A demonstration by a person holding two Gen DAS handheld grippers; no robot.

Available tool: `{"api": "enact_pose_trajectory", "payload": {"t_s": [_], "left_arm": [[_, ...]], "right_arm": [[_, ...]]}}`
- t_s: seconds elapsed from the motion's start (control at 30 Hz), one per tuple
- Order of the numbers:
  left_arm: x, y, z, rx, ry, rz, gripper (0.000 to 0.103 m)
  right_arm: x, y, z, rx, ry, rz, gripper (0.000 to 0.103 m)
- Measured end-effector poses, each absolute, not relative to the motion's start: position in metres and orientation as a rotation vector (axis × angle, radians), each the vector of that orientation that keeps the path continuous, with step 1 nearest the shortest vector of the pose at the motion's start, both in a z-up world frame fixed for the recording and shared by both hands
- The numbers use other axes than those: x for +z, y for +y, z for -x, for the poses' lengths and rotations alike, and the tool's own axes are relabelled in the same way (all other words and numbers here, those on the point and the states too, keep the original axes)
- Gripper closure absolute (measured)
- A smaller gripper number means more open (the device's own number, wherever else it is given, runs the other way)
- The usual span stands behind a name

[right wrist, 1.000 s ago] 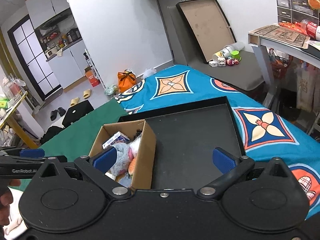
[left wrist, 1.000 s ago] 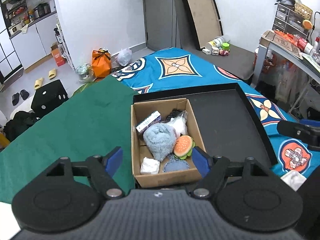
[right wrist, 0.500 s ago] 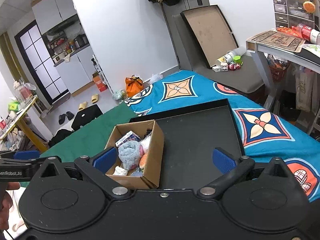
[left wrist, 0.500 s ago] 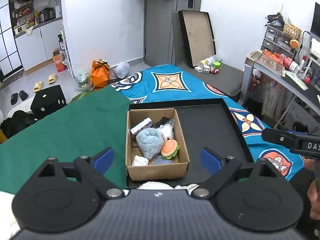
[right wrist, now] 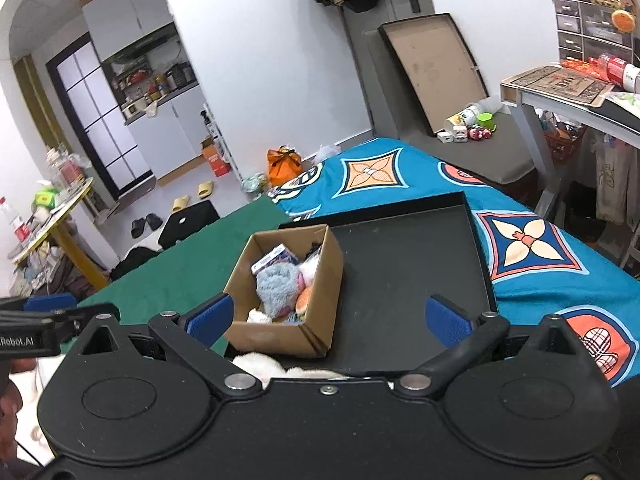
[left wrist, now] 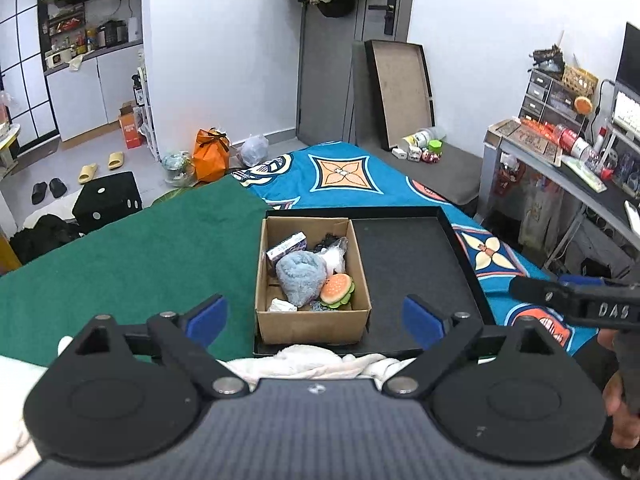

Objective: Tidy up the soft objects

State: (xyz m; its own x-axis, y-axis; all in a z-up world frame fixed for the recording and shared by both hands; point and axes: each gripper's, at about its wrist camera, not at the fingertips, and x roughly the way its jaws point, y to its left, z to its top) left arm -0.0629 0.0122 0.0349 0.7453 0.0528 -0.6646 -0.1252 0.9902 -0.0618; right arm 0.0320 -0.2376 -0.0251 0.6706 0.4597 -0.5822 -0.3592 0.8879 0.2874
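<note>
While both tongs, left (left wrist: pixel 314 318) and right (right wrist: pixel 327 318), stand spread and empty, the brown cardboard box (left wrist: pixel 312 322) of soft toys sits just beyond them.

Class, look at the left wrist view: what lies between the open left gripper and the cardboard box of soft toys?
In the left wrist view, a white fluffy cloth lies between the left gripper and the cardboard box, along the black tray's near rim.

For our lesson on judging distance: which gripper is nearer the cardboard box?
Left, narrowly. The left gripper hangs straight in front of the cardboard box, jaws open and clear of it. The right gripper sits off toward the tray's bare half.
</note>
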Motion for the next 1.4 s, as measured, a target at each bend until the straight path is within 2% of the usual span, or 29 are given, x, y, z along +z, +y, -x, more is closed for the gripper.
{"api": "enact_pose_trajectory", "payload": {"t_s": [0.3, 0.57, 1.4], "left_arm": [[0.038, 0.02, 0.072, 0.127, 0.729, 0.152, 0.008], [0.04, 0.016, 0.072, 0.121, 0.744, 0.148, 0.0], [0.027, 0.015, 0.07, 0.13, 0.758, 0.124, 0.0]], "right_arm": [[-0.024, -0.227, -0.011, 0.49, 0.7, -0.095, 0.0], [-0.021, -0.227, -0.002, 0.475, 0.684, -0.087, 0.0], [-0.021, -0.236, -0.003, 0.464, 0.682, -0.111, 0.0]]}}
